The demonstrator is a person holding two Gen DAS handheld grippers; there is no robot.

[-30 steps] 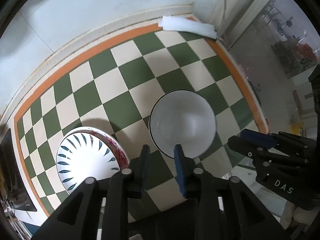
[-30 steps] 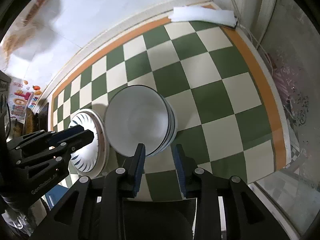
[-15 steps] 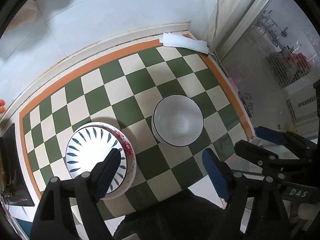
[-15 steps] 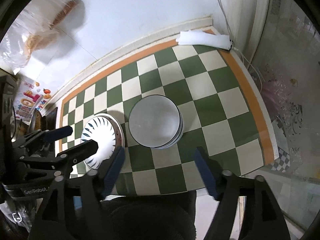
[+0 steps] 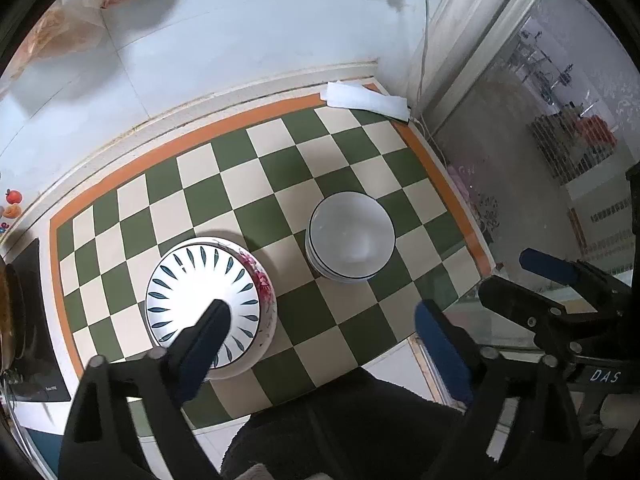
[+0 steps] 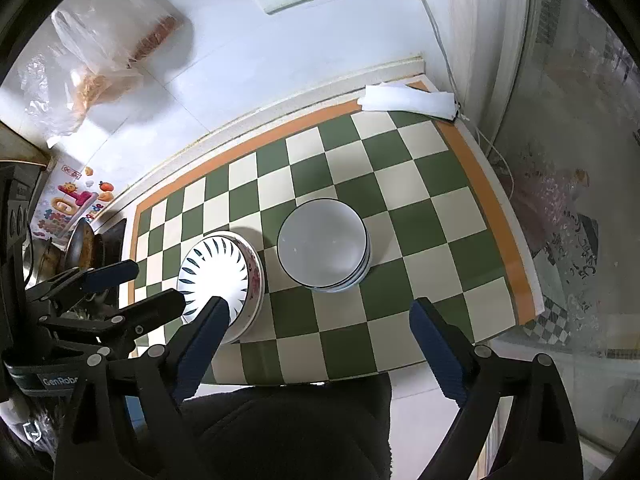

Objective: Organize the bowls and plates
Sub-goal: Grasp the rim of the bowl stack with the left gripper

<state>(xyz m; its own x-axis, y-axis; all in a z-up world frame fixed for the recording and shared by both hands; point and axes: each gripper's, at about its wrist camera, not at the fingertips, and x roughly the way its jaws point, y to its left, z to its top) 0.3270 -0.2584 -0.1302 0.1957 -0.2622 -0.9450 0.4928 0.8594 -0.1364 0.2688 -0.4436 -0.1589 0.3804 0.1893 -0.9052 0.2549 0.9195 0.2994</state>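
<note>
Two piles are seen on the checkered worktop [image 5: 256, 184]. A stack of white bowls [image 5: 351, 237] with dark rims stands at about the centre, several rims being visible down its side in the right wrist view [image 6: 323, 244]. At 9 o'clock of it, apart by a narrow gap, a stack of plates [image 5: 208, 292] rests, topped by a white plate with blue leaf marks, a red-flowered rim showing beneath it [image 6: 219, 272]. No loose plate or bowl is seen elsewhere on the worktop, so the sorting is judged to be complete or very nearly so; nothing further can be pointed out as left to do.

The left claw [image 5: 320, 340] is spread wide and empty, held high above the near edge of the worktop. The right claw [image 6: 316, 336] is likewise spread wide and carries nothing, well clear of both piles.

As to room: the far half of the worktop, toward 12 o'clock, is bare up to the orange border, save for a folded white cloth [image 5: 366, 98] at the 1 o'clock corner. The wall closes the 12 o'clock side; a glass panel and a hanging cable bound the 3 o'clock side. At 9 o'clock a dark appliance sits just off the edge. The plate stack lies near the 6 o'clock edge, so any nudge toward that edge would be risky.
</note>
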